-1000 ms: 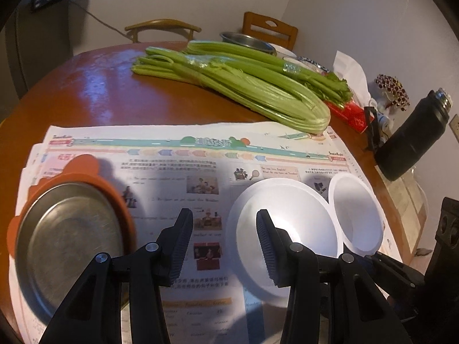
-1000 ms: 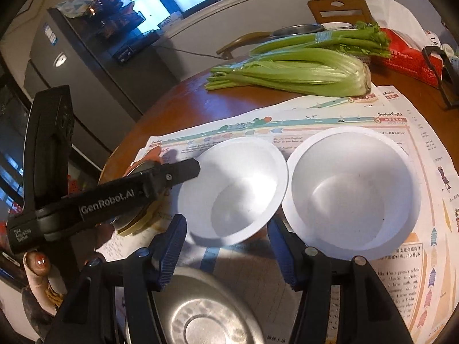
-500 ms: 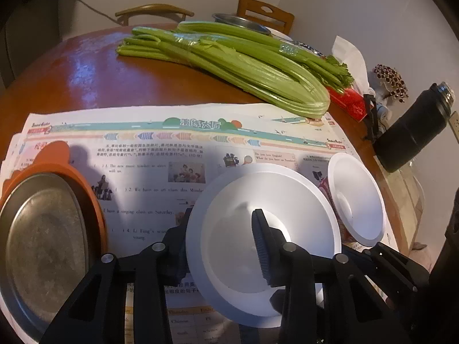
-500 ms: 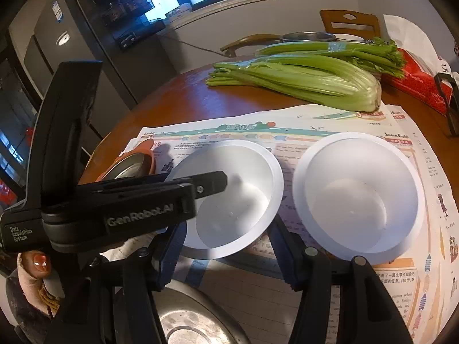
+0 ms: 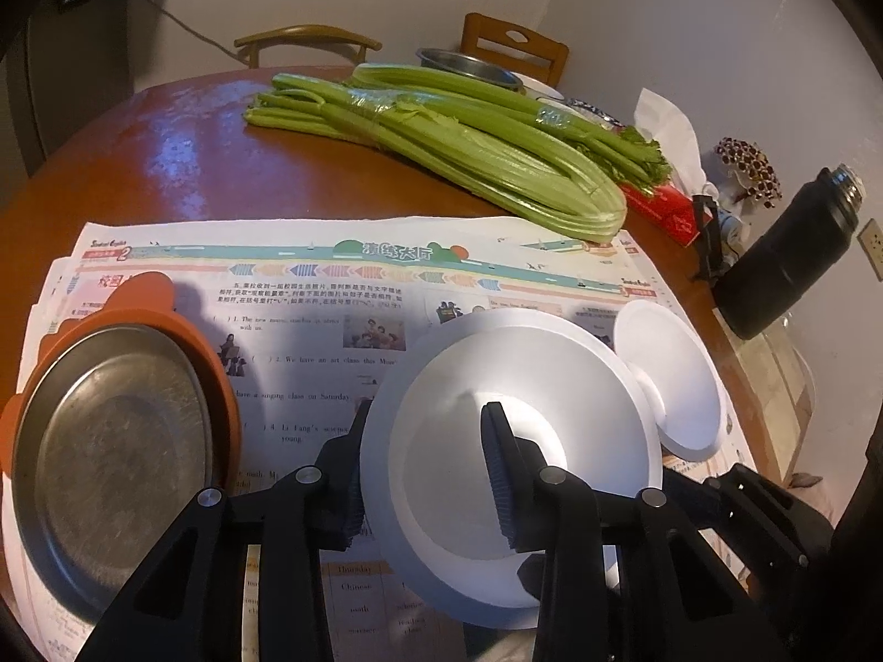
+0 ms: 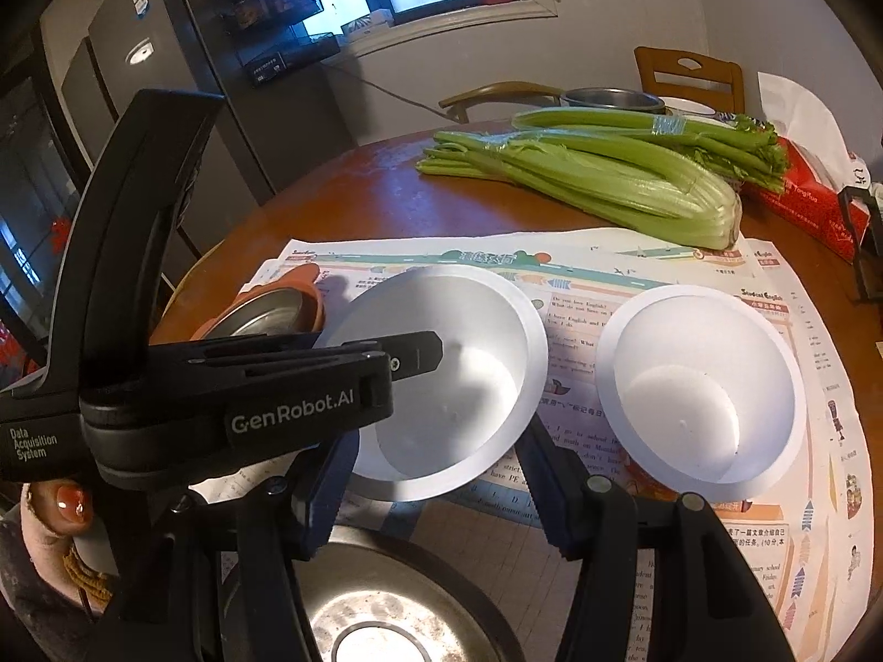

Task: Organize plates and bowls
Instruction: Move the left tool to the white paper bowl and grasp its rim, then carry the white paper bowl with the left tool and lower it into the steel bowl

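Round wooden table [image 5: 182,154] carries a spread newspaper [image 5: 309,298], the landmark for everything below. Since 1 second ago the left gripper [image 5: 425,469] has just been closing its jaws, and it now clamps the near-left rim of a white foam bowl [image 5: 530,414]: 1 finger sits inside the bowl, the other outside the wall. Then the bowl rested flat on the newspaper; now it is tilted, mouth up and leaning toward the camera. A second white bowl [image 6: 701,386] stands upright on the newspaper's right part, just beside the first. An orange-rimmed metal plate [image 5: 110,441] lies flat on the newspaper's left edge. The right gripper [image 6: 436,502] hangs over the newspaper's near edge above a steel dish [image 6: 397,596], which it appears to grip. Celery bunches [image 5: 469,149] lie beyond the newspaper's far edge, stalks running left to right.
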Tool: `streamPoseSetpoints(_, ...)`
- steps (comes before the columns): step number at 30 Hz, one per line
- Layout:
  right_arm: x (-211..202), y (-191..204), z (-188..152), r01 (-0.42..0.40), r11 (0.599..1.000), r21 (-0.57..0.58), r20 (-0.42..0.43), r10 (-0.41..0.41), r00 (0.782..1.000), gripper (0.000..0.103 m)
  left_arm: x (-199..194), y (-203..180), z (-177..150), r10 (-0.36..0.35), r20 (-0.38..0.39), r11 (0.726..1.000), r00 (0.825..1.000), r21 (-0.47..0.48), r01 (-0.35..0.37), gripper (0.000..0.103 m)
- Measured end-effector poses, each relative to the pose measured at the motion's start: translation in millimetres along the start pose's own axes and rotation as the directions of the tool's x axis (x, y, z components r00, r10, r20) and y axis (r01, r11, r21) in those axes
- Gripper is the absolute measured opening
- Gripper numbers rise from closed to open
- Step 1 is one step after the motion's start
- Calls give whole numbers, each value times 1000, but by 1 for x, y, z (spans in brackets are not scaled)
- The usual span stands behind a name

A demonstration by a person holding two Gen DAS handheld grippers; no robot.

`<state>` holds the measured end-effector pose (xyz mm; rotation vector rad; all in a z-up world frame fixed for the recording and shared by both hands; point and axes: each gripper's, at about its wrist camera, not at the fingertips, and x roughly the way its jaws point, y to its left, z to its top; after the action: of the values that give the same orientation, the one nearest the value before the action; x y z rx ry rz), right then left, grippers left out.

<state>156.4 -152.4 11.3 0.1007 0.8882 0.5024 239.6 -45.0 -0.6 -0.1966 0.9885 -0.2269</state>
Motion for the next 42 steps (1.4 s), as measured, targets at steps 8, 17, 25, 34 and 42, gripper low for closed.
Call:
streamPoseSetpoints(8, -16, 9, -2, -2, 1000, -19, 29, 3, 1000, 59, -20, -3, -7, -2, 28, 1000, 1000, 5, 2, 38)
streamPoseSetpoints(17, -37, 22, -8, -4, 999, -49, 61, 7, 998, 59, -46, -8, -17, 1, 67, 1000, 998, 12, -2, 38)
streamPoseSetpoints(25, -59, 29, -17, -15, 998, -59, 87, 20, 996, 59, -72, -18, -28, -4, 91, 1000, 996, 30, 1, 38)
streamPoseSetpoints(34, -83, 34, -32, -21, 998, -64, 105, 27, 994, 59, -93, -32, -47, -14, 113, 999, 993, 36, 10, 38)
streamPoseSetpoints(42, -102, 37, -48, -19, 998, -68, 110, 26, 994, 59, -105, -41, -64, -20, 118, 999, 993, 41, 15, 38)
